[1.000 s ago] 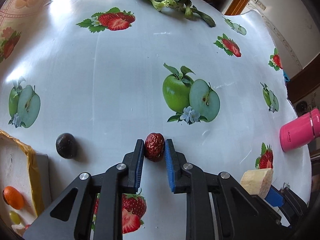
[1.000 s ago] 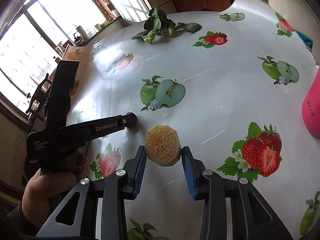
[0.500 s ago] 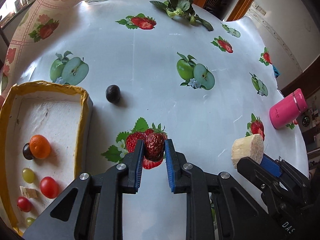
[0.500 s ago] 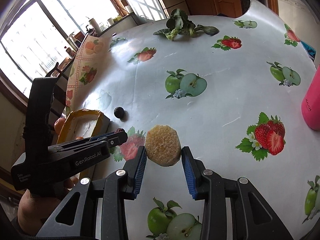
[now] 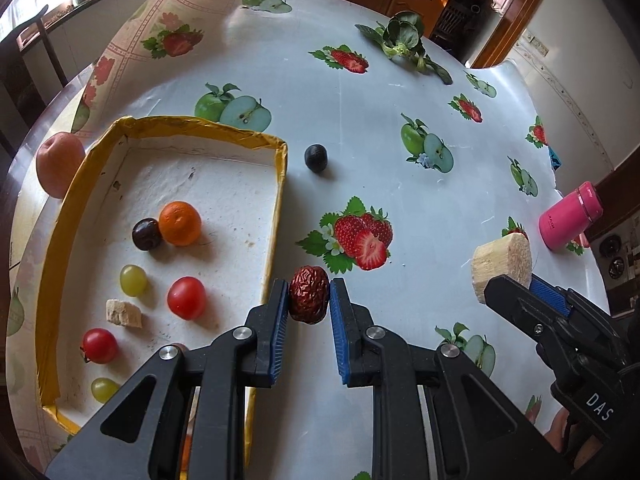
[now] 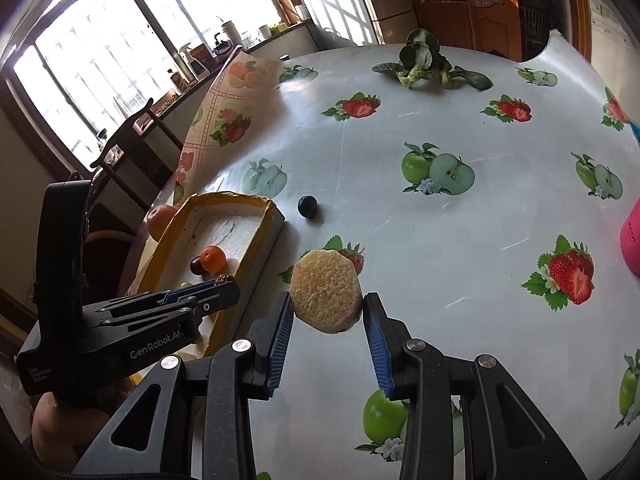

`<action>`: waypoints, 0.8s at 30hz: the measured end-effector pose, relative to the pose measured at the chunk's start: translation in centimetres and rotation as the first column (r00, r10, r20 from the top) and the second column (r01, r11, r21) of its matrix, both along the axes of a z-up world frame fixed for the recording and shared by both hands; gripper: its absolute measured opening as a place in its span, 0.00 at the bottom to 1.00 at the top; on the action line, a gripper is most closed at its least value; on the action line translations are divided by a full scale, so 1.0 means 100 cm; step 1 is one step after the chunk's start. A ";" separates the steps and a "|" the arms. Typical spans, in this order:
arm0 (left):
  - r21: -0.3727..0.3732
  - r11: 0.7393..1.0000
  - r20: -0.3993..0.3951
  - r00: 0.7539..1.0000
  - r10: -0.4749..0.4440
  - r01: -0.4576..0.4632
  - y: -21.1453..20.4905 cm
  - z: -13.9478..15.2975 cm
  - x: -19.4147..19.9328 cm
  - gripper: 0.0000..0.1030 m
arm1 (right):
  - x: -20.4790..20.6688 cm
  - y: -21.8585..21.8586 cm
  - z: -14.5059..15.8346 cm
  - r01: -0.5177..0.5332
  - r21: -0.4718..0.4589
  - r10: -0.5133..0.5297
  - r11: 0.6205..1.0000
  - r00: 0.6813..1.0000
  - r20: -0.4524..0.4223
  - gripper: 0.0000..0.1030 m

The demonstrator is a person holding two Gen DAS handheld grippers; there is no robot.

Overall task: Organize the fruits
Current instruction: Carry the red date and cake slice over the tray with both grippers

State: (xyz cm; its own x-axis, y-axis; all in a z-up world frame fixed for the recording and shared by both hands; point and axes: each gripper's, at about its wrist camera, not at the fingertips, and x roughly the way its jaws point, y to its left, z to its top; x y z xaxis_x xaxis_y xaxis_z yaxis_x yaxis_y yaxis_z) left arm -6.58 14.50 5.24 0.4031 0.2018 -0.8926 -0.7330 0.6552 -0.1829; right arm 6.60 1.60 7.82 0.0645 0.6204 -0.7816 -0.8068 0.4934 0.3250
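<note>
Left gripper (image 5: 309,300) jaws clamp a wrinkled red date (image 5: 309,295) (beside the yellow-rimmed white tray (image 5: 276,200)); right gripper (image 6: 326,322) jaws clamp a pale round fibrous slice (image 6: 325,297).

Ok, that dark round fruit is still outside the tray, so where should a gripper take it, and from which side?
Grip the dark round fruit across its middle, coming from above. It is a small ball lying free on the tablecloth, so any pair of opposite sides would likely do; keep the fingers parallel to the tray wall beside it so neither one bumps the wall.
</note>
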 end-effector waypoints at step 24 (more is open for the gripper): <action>0.021 0.995 -0.015 0.995 0.100 -0.099 0.027 0.004 -0.080 0.18 | -0.070 0.053 0.005 -0.152 -0.009 0.152 0.988 0.988 0.013 0.35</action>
